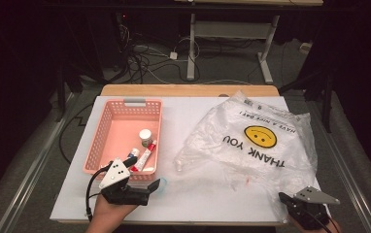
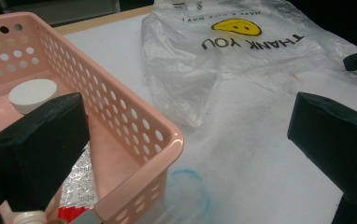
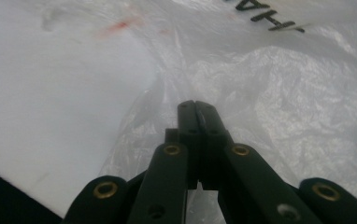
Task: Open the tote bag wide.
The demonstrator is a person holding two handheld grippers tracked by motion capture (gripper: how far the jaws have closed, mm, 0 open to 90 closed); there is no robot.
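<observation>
Plastic bag (image 1: 251, 141) lies flat; basket (image 1: 107, 116) holds tubes (image 1: 143, 158).

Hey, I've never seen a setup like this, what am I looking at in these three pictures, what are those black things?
A person at a white table holds a handheld two-jaw gripper in each hand. One picture looks down from above; the other two come from cameras riding on the grippers. The left gripper is open beside a pink basket holding a small white-capped bottle and a red and white tube. The right gripper is shut at the near edge of a clear plastic bag printed with a smiley; whether it pinches the film is hard to tell.
</observation>
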